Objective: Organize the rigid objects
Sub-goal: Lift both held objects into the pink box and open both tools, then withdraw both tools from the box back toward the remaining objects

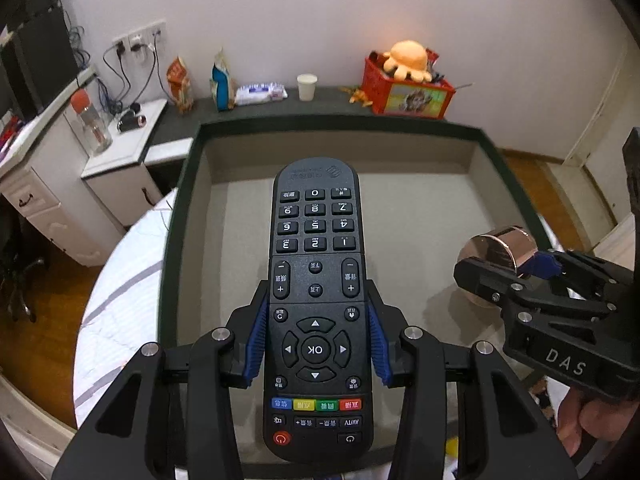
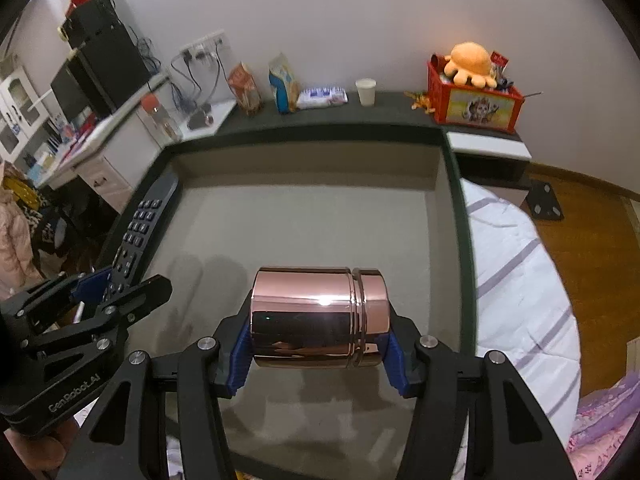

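My left gripper (image 1: 318, 340) is shut on a black remote control (image 1: 316, 280), held lengthwise over the grey tray (image 1: 404, 216) with its number keys pointing away. My right gripper (image 2: 320, 344) is shut on a shiny rose-gold metal canister (image 2: 320, 316), held sideways by its two ends above the tray floor (image 2: 304, 216). In the left wrist view the canister (image 1: 500, 248) and right gripper (image 1: 516, 276) sit at the right. In the right wrist view the remote (image 2: 140, 228) and left gripper (image 2: 108, 288) sit at the left, over the tray's left rim.
The tray has a dark green rim (image 1: 340, 124) and lies on a white striped bedspread (image 2: 516, 280). Behind it a dark ledge holds snack bags (image 1: 222, 80), a wipes pack (image 1: 260, 94), a paper cup (image 1: 307, 86) and a red toy crate (image 1: 408, 92). White cabinet (image 1: 120, 160) at left.
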